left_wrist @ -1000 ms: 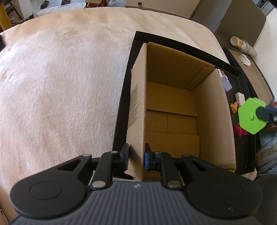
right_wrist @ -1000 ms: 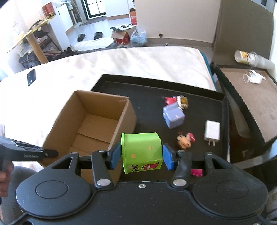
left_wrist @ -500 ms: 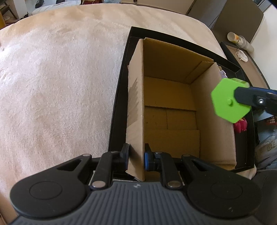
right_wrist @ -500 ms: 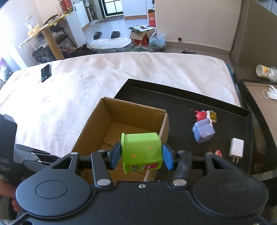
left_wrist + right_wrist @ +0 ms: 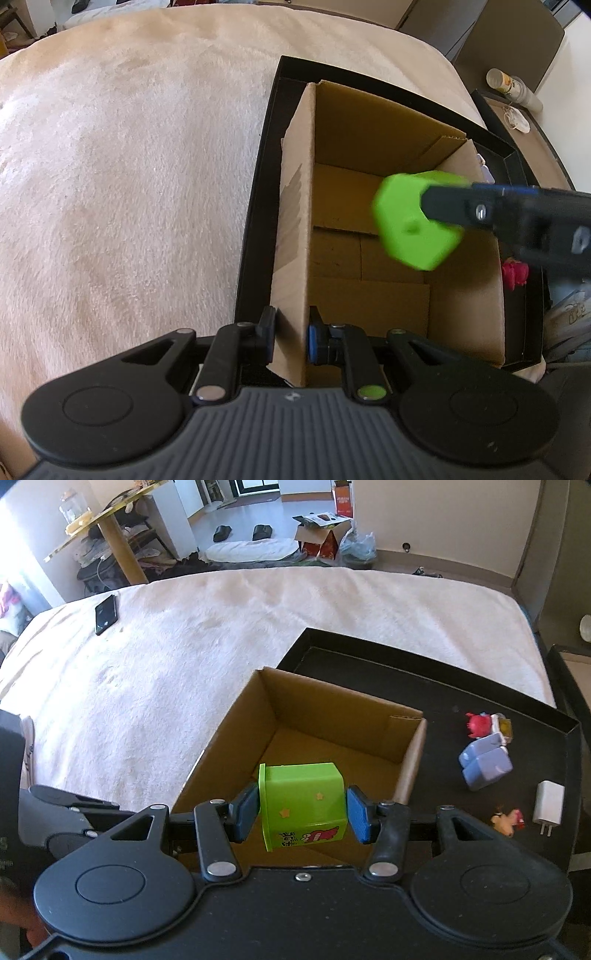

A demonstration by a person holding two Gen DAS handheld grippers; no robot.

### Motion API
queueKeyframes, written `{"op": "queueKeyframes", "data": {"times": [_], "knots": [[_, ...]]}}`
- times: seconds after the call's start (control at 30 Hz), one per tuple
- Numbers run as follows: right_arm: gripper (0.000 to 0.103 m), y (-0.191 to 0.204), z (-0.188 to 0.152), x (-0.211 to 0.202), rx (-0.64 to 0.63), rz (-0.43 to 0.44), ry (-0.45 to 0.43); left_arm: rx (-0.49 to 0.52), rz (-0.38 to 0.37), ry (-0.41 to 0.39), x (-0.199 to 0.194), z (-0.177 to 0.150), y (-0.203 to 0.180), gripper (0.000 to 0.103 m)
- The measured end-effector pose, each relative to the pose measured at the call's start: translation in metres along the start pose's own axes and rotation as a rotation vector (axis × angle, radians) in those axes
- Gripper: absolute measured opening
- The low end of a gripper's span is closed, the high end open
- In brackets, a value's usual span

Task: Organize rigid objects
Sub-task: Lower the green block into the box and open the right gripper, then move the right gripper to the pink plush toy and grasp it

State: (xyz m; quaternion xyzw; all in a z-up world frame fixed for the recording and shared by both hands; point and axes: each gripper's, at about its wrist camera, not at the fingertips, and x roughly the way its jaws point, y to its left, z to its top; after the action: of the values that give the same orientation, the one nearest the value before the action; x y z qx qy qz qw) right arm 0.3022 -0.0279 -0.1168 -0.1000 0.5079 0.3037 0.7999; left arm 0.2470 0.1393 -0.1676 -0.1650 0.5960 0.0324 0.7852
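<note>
1. The cardboard box point(image 5: 317, 746) stands open-topped in the black tray point(image 5: 443, 679) on the bed point(image 5: 221, 635), its inside bare below the right gripper point(image 5: 303, 814).
2. The left gripper point(image 5: 290, 334) pinches the box's near left wall.
3. The right fingers point(image 5: 246, 812) clamp the green container point(image 5: 303, 805) sideways, over the box's opening.

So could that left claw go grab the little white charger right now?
Probably not yet. The left claw is shut on the cardboard box wall, and the white charger lies on the black tray past the box's far side, so it must let go first.
</note>
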Motion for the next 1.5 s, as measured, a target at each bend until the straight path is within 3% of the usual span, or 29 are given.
{"op": "queueKeyframes", "data": {"times": [0.03, 0.1, 0.17, 0.4, 0.93, 1.17, 1.5], "knots": [[0.053, -0.001, 0.001, 0.0, 0.024, 0.019, -0.011, -0.001, 0.001, 0.004, 0.0, 0.001, 0.0, 0.016], [0.069, -0.004, 0.002, -0.001, 0.055, 0.041, -0.026, 0.003, 0.003, 0.016, 0.002, 0.002, -0.001, 0.017], [0.079, -0.005, 0.002, -0.005, 0.053, 0.021, -0.042, 0.008, 0.019, 0.023, 0.003, 0.002, -0.003, 0.017], [0.087, -0.029, -0.008, -0.028, 0.117, -0.021, -0.089, -0.003, 0.038, 0.043, 0.006, 0.002, -0.004, 0.019], [0.091, -0.089, -0.068, -0.06, 0.247, -0.152, -0.103, 0.022, 0.084, 0.001, 0.006, -0.004, -0.016, 0.018], [0.09, -0.112, -0.084, -0.064, 0.162, -0.138, -0.084, 0.024, 0.082, -0.012, 0.009, -0.011, -0.014, 0.017], [0.09, -0.145, -0.1, -0.052, 0.199, -0.128, -0.031, -0.002, 0.054, -0.004, 0.008, -0.016, -0.007, 0.017]]}}
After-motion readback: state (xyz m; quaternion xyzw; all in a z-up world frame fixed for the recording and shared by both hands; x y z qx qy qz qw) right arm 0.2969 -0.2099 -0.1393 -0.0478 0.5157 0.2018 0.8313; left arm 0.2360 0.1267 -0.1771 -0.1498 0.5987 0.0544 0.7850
